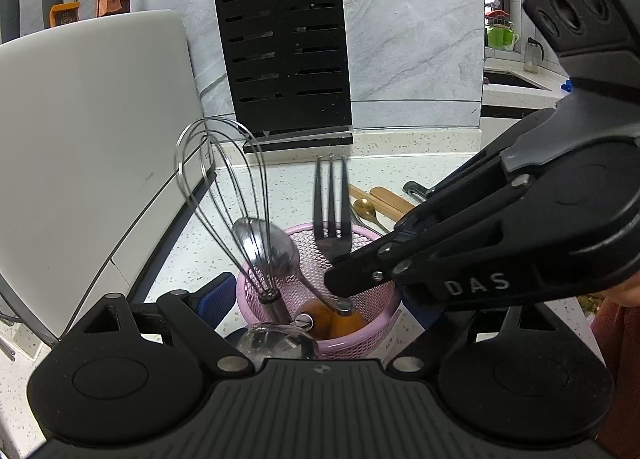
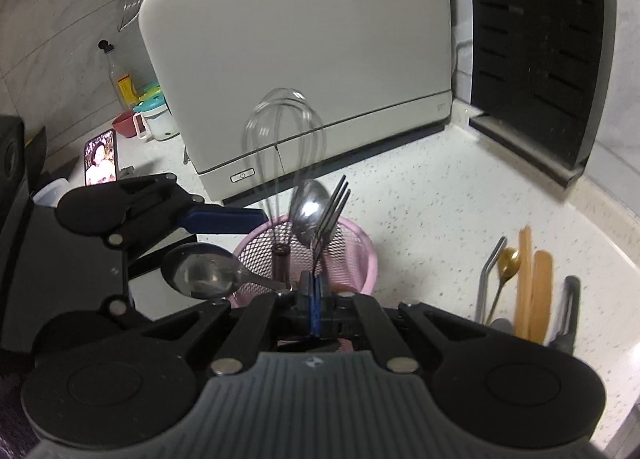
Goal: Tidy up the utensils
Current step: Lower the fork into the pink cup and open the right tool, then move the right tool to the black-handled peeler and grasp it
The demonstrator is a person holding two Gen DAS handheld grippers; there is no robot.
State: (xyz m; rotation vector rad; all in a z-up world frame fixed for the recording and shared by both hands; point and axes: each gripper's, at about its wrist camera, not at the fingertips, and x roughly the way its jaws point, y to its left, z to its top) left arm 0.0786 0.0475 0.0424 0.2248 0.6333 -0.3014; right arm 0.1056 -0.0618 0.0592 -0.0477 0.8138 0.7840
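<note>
Steel fork [image 2: 330, 215], stiff, light and slick, stands tines-up over the pink mesh cup [image 2: 362, 255] on the desk, its handle pinched by the right tool [image 2: 314, 309] (best gripped low on the neck). The left tool [image 1: 320, 295] straddles the cup; whether it presses is unclear. The cup's bottom is hidden.

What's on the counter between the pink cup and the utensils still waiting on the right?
Nothing: in the right wrist view, bare speckled counter separates the pink mesh cup from the loose utensils.
</note>
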